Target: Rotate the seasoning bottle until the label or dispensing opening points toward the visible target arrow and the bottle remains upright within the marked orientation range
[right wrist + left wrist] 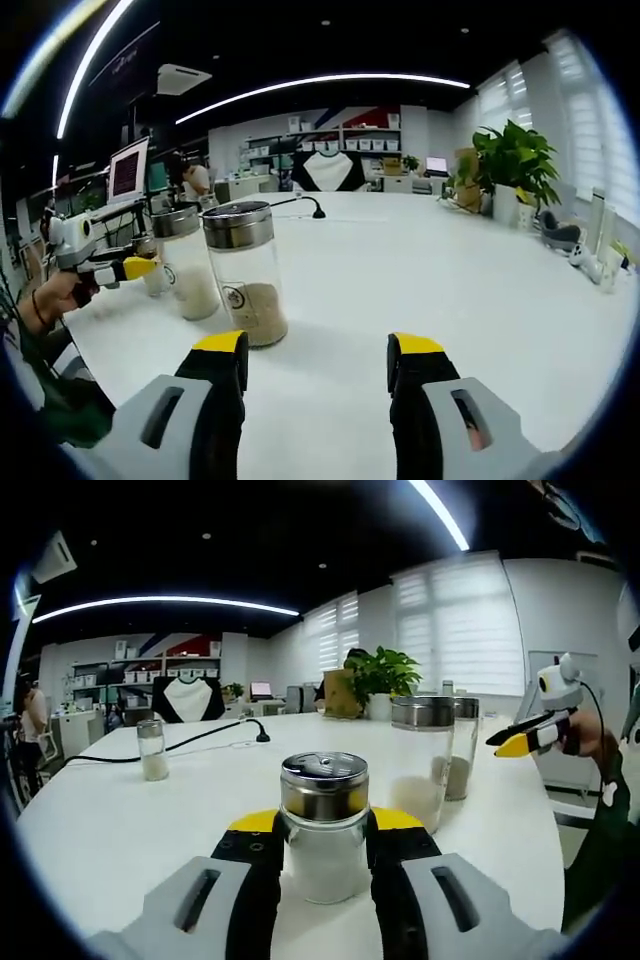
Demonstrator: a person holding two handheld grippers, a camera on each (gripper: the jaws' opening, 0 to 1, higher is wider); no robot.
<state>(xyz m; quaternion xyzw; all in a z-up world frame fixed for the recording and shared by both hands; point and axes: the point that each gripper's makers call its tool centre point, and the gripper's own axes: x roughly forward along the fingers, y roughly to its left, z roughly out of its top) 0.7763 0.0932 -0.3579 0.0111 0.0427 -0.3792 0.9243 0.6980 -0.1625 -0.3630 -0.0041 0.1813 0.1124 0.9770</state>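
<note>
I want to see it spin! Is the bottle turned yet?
Done: the left gripper is shut on the upright seasoning bottle. In hand: that grip, while the right gripper is open over the table. Left: the turning; no arrow is visible.

A clear glass seasoning bottle [323, 825] with a shiny brushed-metal cap stands between the left gripper [322, 845]'s matt black and yellow plastic fingers [250, 855] on a smooth, faintly glossy white surface [120, 820]. Two taller glass jars [246, 270] with satin metal lids hold pale, grainy powder. The right gripper [318, 365] shows grey plastic housings.
</note>
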